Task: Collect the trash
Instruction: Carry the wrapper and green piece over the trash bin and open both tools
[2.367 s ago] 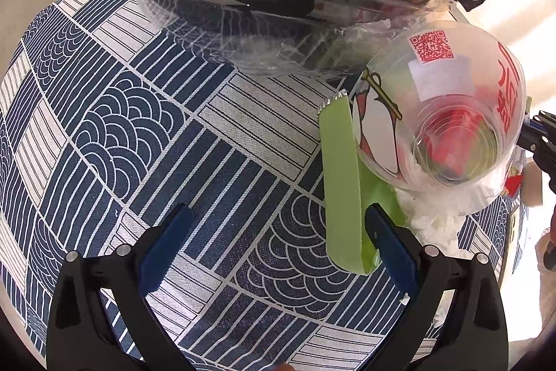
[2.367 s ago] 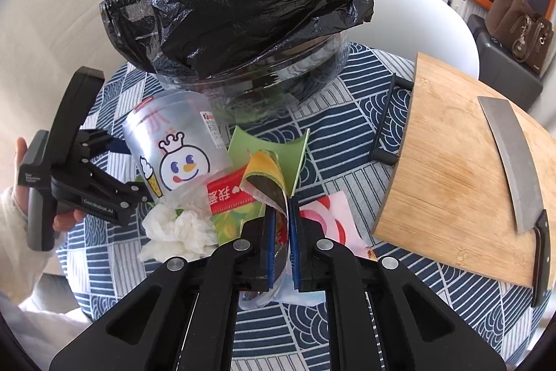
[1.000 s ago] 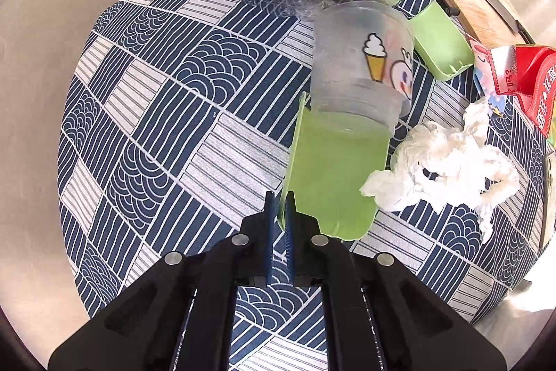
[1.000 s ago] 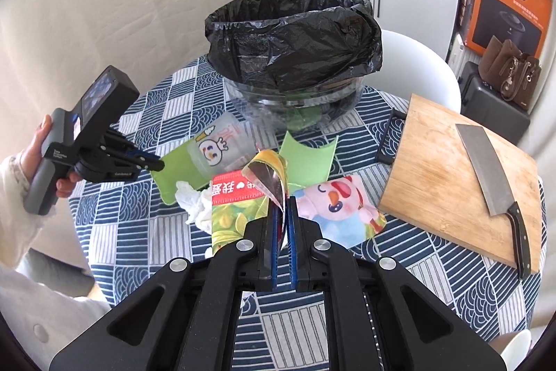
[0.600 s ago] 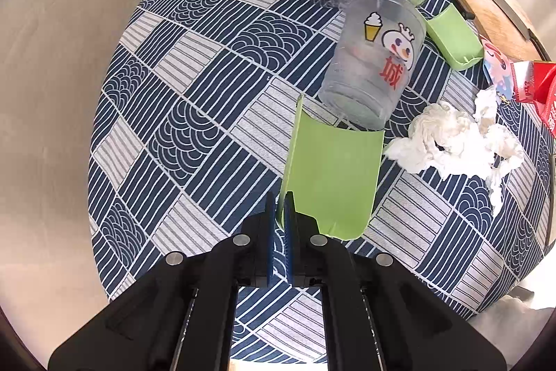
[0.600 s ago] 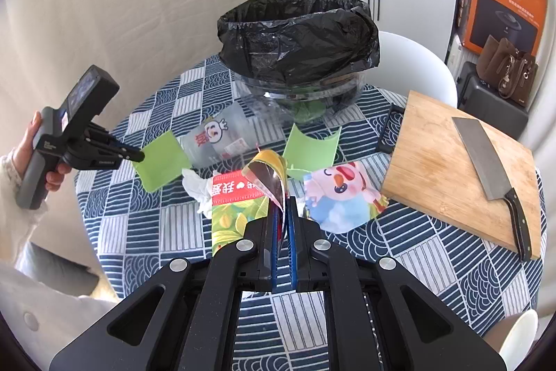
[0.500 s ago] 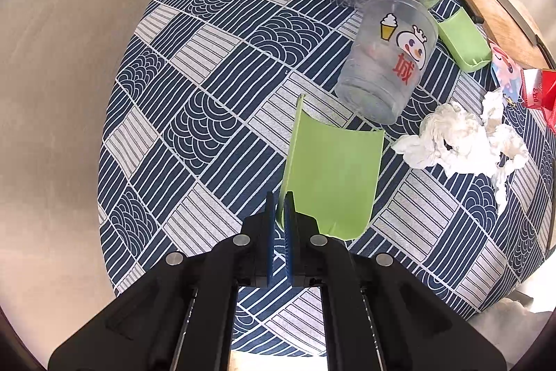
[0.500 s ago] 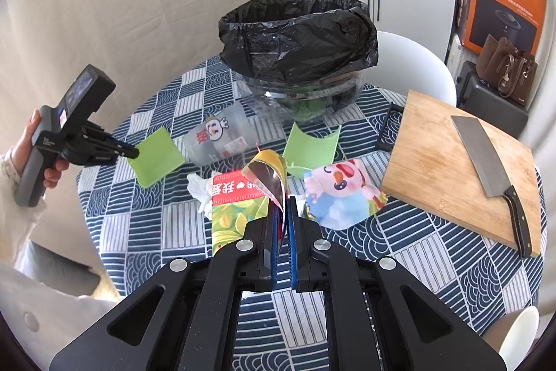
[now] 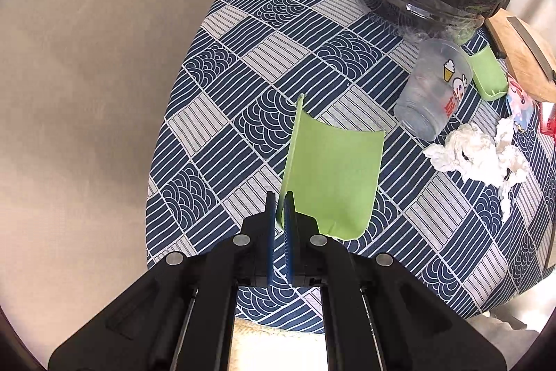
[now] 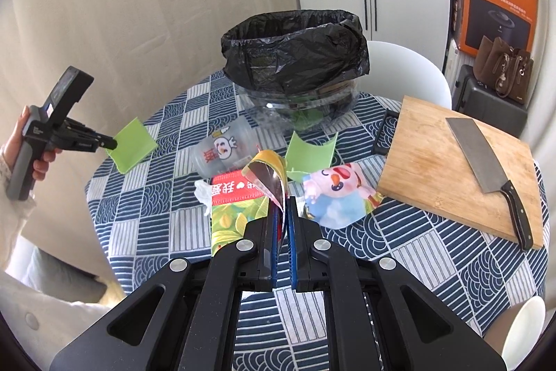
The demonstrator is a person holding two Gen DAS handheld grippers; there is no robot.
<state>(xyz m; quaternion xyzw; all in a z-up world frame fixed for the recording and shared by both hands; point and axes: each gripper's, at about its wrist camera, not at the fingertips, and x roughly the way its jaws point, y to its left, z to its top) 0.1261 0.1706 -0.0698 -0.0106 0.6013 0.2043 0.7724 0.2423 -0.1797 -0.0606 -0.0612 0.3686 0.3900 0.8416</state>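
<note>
A curved green card piece (image 9: 333, 176) is pinched by its near left edge in the left hand-held gripper (image 9: 279, 214), whose jaws are closed down to the thickness of the card, and it is held clear above the left part of the table (image 9: 243, 75). A foil snack wrapper (image 10: 243, 197) is clamped in the right hand-held gripper (image 10: 282, 218), whose jaws are likewise nearly closed on the wrapper's folded upper edge, so that the wrapper hangs over the near middle of the table.

The step in hand is judged to be the carrying of both pieces to the bin lined with a black bag (image 10: 295, 58), which stands at the far side of the table. Each piece is best brought fully over the bag's open mouth before the jaws are released, since light card and foil may be expected to drift or catch on the rim. The card should be kept high enough to pass over the plastic cup (image 9: 434, 89) lying on its side near the bin. The crumpled tissue (image 9: 476, 155), a second green piece (image 10: 309, 155) and a cartoon wrapper (image 10: 337, 193) remain on the table to be gathered. The cutting board (image 10: 434, 162) and cleaver (image 10: 486, 162) at the right are better avoided.
</note>
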